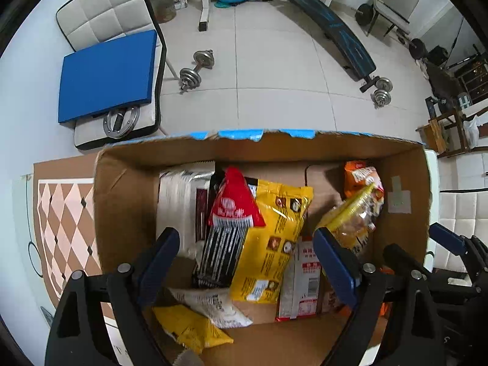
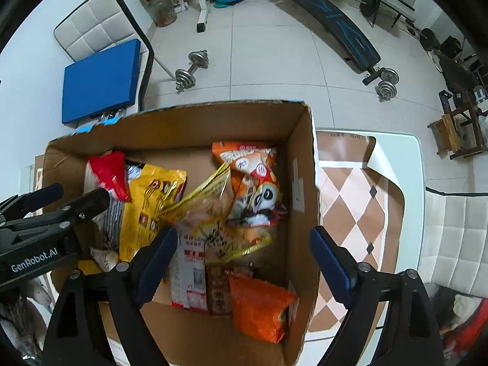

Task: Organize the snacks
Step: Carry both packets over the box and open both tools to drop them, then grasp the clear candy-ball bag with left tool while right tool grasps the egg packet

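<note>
Two-handed, hovering over the cardboard box (image 1: 128, 201) on the table, holding the left gripper (image 1: 245, 238) above the box's left half and the right gripper (image 2: 244, 235) above its right half. Keeping both pointed down, both spread wide, gripping nothing and touching no packet. Probably tidying the snacks already lying inside the box. Doing that well by taking one packet at a time, pinching a flat sealed edge rather than a puffed middle, lifting straight up to avoid dragging neighbours along, and keeping the two grippers from crowding toward the box's middle.

Counting now: one box, two grippers, and at least ten snack items.
- Finding two orange ones: the panda packet (image 2: 256, 183) leaning near the far right corner and the plain orange packet (image 2: 259, 308) by the near right corner.
- Finding two yellow ones: the big yellow packet (image 1: 280, 219) standing across the middle and the small yellow packet (image 1: 189, 326) at the near left.
- Adding one of each kind: the clear bag with yellow trim (image 2: 210, 207) tilted between the big yellow packet and the panda packet, the red-and-black packet (image 1: 231, 213) leaning on the big yellow one, the white-and-red packet (image 2: 186, 271), the brown packet (image 2: 218, 289) just beside it, and the soft white packet (image 1: 213, 305).
- Leaving the silver-white stack (image 1: 180, 195) against the far left corner as one item, being unable to separate its pieces.
</note>
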The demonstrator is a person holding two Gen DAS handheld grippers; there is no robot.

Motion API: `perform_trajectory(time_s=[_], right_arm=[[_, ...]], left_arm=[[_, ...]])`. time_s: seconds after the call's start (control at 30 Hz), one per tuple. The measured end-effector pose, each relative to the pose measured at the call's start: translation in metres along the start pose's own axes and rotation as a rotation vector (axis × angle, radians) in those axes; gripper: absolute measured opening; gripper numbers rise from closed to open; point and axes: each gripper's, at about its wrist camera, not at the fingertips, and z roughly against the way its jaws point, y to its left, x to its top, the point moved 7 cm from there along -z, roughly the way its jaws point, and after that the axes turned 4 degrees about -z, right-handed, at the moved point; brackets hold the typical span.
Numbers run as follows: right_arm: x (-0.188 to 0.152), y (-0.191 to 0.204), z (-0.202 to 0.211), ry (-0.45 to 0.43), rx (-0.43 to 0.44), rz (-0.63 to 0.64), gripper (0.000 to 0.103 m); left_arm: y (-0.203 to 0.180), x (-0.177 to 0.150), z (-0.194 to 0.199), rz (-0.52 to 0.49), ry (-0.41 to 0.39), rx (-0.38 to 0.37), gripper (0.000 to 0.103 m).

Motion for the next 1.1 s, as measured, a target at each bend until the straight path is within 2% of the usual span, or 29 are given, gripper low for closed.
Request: perform_trajectory(time_s=[0.1, 0.17, 0.3, 0.5, 0.7, 1.1], right_arm=[[-0.011, 0.004, 0.011, -0.01, 0.014, 0.006, 0.091], [-0.02, 0.007, 0.019, -0.025, 0.014, 0.011, 0.094], [-0.037, 0.013, 0.039, -0.063, 0.021, 0.021, 0.094], [-0.069, 0.013, 0.071, -0.156, 0.007, 0.029, 0.094], [-0.105, 0.012, 0.092, -0.21, 0.015, 0.026, 0.094], [-0.162, 0.016, 0.138, -0.321, 0.024, 0.039, 0.095]], left_arm=[[0.0, -0.011, 0.015, -0.005, -0.04, 0.004, 0.092], [-0.002, -0.019, 0.024, -0.012, -0.066, 0.003, 0.1], [-0.001, -0.034, 0.04, -0.003, -0.099, -0.005, 0.101], [0.009, -0.066, 0.072, 0.034, -0.212, 0.035, 0.101], [0.014, -0.107, 0.095, 0.064, -0.31, 0.047, 0.101], [0.004, -0.163, 0.144, 0.054, -0.441, 0.079, 0.101]])
